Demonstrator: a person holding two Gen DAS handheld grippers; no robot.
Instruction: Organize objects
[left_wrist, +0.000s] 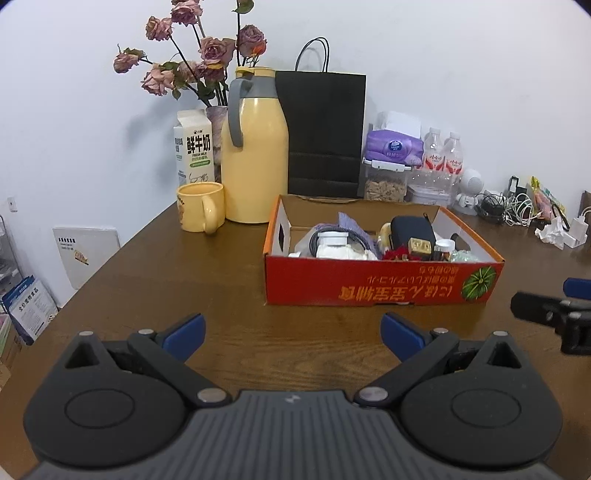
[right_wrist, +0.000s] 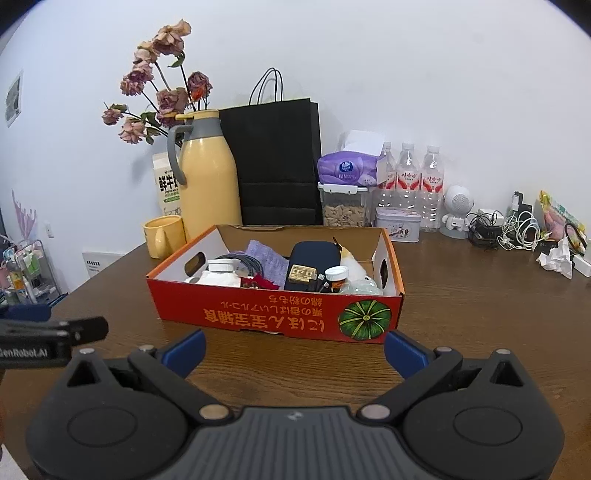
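Note:
A red cardboard box (left_wrist: 380, 284) (right_wrist: 258, 314) with a pumpkin picture sits on the brown table, full of small items: a white jar (left_wrist: 332, 243) (right_wrist: 219, 271), a dark zip case (left_wrist: 412, 230) (right_wrist: 312, 258), a small white-capped bottle (right_wrist: 336, 277), a coiled cable and purple cloth. My left gripper (left_wrist: 293, 334) hovers open before the box, nothing between its blue fingers. My right gripper (right_wrist: 293, 349) is open too, just short of the box front. Each gripper shows at the edge of the other's view (left_wrist: 546, 310) (right_wrist: 48, 332).
Behind the box stand a yellow mug (left_wrist: 201, 212), a yellow thermos jug (left_wrist: 255, 155), a milk carton (left_wrist: 194, 147), dried roses, a black paper bag (left_wrist: 323, 133), tissues, water bottles (right_wrist: 417, 184), a tin (right_wrist: 398, 223), a small white robot figure and tangled cables (right_wrist: 513, 230).

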